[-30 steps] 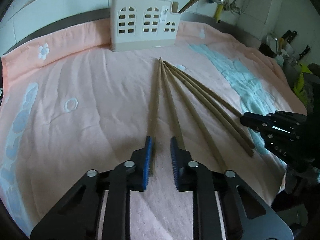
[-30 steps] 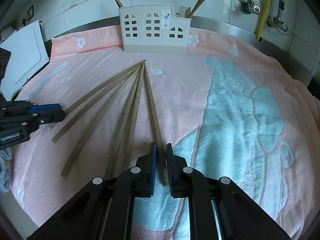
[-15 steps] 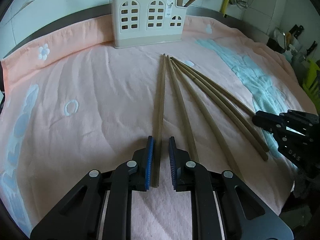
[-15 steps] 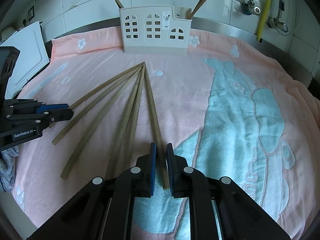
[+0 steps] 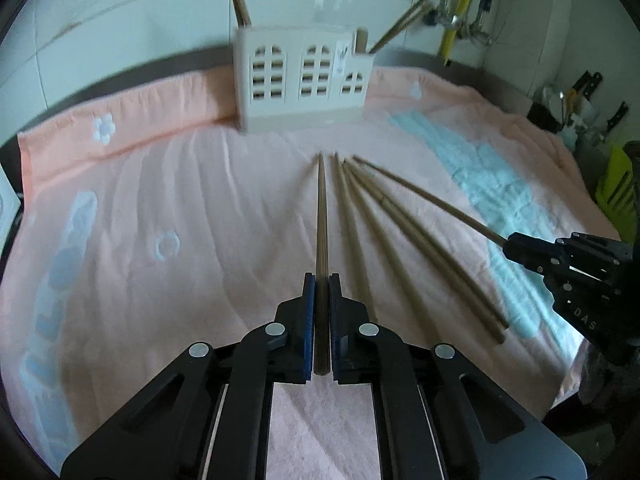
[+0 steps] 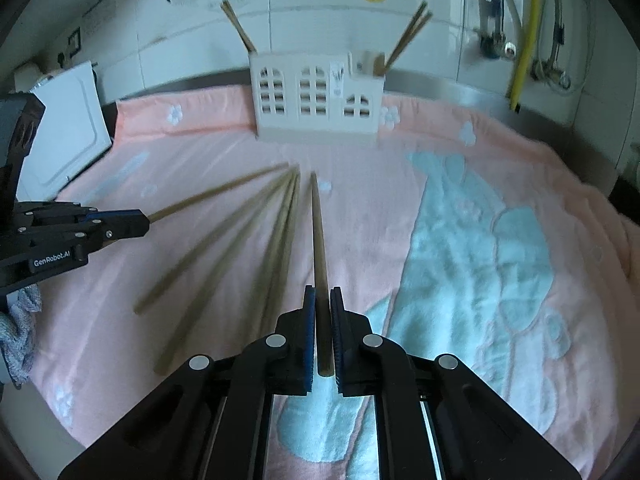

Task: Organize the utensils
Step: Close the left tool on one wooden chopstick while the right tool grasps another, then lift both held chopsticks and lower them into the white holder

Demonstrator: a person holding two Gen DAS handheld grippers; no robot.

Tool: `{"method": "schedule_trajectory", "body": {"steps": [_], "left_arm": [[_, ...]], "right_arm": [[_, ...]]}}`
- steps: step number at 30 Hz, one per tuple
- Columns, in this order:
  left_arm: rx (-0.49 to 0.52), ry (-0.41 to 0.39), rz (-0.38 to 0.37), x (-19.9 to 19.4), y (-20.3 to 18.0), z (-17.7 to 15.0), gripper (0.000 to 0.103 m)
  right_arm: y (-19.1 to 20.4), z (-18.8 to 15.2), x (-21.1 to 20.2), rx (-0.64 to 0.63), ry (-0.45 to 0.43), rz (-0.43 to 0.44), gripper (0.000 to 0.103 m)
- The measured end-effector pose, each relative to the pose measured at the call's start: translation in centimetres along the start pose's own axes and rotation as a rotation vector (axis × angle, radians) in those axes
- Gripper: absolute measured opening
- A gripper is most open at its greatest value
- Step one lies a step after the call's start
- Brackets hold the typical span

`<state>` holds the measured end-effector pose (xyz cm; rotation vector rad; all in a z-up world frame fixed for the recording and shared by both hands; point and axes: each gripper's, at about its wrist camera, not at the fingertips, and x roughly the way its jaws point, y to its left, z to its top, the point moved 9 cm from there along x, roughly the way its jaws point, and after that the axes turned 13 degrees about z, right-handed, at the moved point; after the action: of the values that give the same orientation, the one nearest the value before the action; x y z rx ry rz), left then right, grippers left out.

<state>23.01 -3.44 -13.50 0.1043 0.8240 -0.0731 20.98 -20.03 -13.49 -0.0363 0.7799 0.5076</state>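
In the left wrist view, the left gripper (image 5: 322, 280) is clenched on a long brown wooden chopstick (image 5: 321, 216): its blue-padded jaws press the thick butt end from both sides, the butt showing just behind the pads at 6 o'clock and the tapered shaft running straight out toward 12 o'clock. Three more brown wooden chopsticks (image 5: 384, 248) lie loose on the pink terry towel with pale blue and white patterns (image 5: 140, 200), fanning from a shared meeting of tips near centre out toward 4 and 5 o'clock, just to the right of the held one. At 3 o'clock the right gripper (image 5: 508, 245) appears side-on, gripping the butt of a second brown wooden chopstick (image 5: 420, 196) whose tip points toward the centre of the fan. In the right wrist view that same stick (image 6: 318, 236) sits squarely between the closed blue pads of the right gripper (image 6: 322, 292), butt end at 6 o'clock, tip toward 12. The loose sticks (image 6: 276, 248) spread toward 7 and 8 o'clock on the towel (image 6: 400, 220), and the left gripper (image 6: 144, 222) shows at 9 o'clock with its stick (image 6: 216, 192) angling toward the fan's apex. At 12 o'clock in both views stands a cream plastic utensil holder with arched window cut-outs (image 5: 304, 80), (image 6: 316, 96), near the towel's far edge, with other chopsticks leaning out of its left and right compartments.
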Motion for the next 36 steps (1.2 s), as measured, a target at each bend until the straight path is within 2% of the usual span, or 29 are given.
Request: {"method": "schedule_trajectory", "body": {"steps": [14, 20, 29, 36], "left_arm": [[-0.061, -0.133, -0.080, -4.8, 1.1, 5.5, 0.005], [-0.043, -0.171, -0.077, -5.8, 1.3, 7.9, 0.005], [-0.008, -0.214, -0.067, -6.7, 1.4, 13.6, 0.005], [-0.003, -0.235, -0.061, -6.8, 1.6, 17.8, 0.005]], "right_arm": [[1.0, 8.3, -3.8, -0.043, -0.153, 0.047, 0.007], [0.9, 11.7, -4.3, -0.061, -0.167, 0.068, 0.007], [-0.4, 18.2, -5.5, -0.066, -0.167, 0.103, 0.007], [-1.8, 22.8, -5.5, -0.078, -0.161, 0.089, 0.007]]}}
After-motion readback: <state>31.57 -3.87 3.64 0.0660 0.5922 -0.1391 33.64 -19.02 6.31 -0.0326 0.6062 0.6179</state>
